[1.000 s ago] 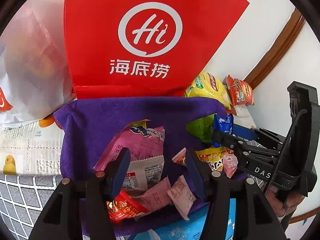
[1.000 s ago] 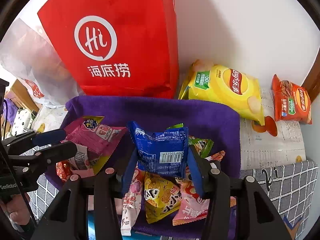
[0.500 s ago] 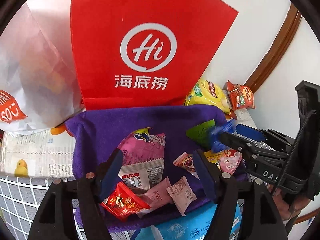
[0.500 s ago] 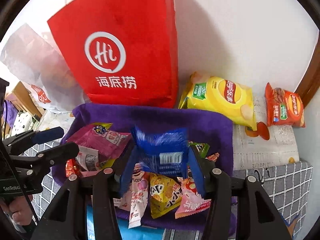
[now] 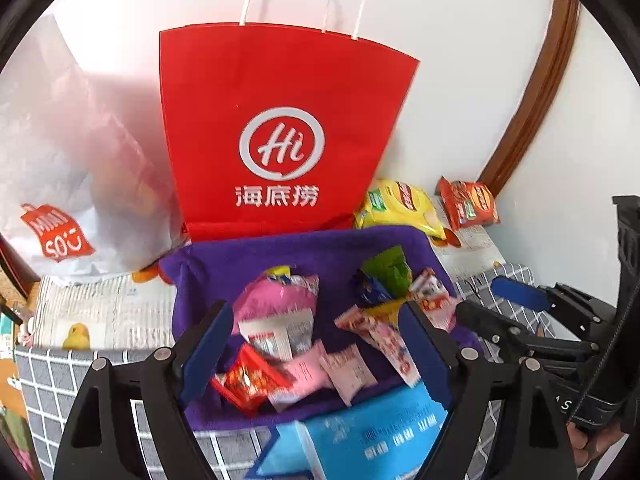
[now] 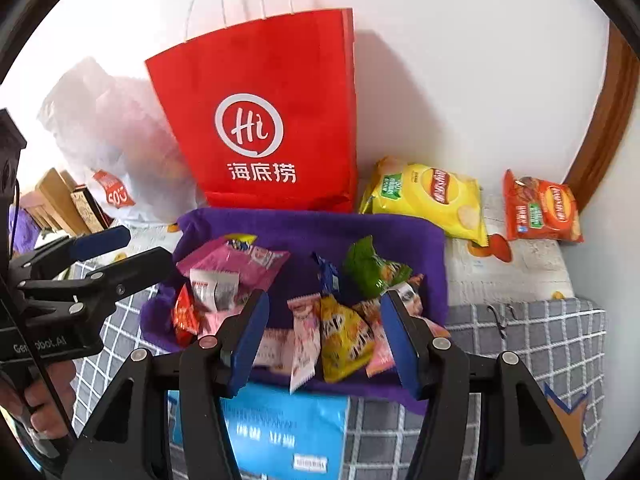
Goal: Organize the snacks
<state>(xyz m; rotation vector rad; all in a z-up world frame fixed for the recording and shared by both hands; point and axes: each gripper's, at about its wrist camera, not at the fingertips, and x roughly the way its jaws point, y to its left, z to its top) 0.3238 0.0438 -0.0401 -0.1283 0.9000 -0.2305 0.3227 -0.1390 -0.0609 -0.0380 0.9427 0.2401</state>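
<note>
Purple bin holds most snacks, two chip bags beside it remain; your left gripper and right gripper are opening, empty.

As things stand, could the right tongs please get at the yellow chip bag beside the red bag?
Probably yes: the right tongs are opening and empty, and the yellow chip bag lies uncovered beyond the purple cloth.

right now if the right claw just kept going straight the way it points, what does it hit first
Most likely the yellow snack packet in the pile on the purple cloth, which sits between the right claw's opening, empty jaws. Depth is unclear, so the pink packet beside it might be touched first.
</note>
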